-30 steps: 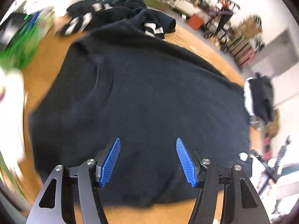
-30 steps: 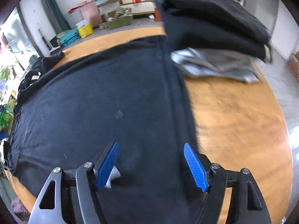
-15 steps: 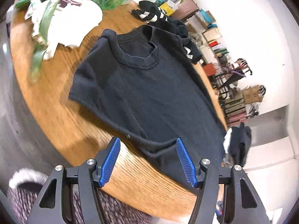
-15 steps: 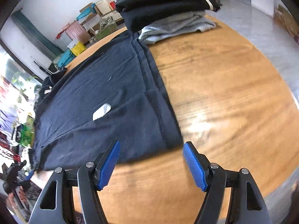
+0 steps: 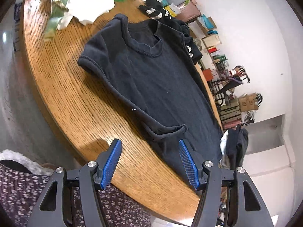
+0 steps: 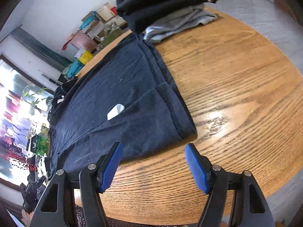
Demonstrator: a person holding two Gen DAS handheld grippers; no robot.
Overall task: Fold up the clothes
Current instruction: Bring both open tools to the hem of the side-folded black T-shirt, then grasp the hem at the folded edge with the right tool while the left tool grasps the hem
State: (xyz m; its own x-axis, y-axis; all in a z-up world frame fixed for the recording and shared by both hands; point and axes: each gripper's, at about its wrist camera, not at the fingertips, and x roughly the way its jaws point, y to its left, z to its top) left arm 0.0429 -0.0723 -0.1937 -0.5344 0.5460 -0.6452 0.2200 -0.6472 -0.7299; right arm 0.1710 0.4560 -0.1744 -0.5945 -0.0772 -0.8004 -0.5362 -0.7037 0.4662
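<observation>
A black t-shirt lies flat on a round wooden tabletop, collar toward the upper centre of the left wrist view, hem running to the lower right. The left claw sits at bottom centre, blue pads apart w/ nothing between them, hovering over the tabletop edge just beside the shirt's near sleeve.

In the right wrist view the same shirt fills centre-left, its hem corner just above the right claw. That claw's pads have just been closing a little but stand apart, nothing gripped, bare wood between them. A folded stack of black & grey clothes rests at top centre. White & green cloth lies upper left in the left view.
</observation>
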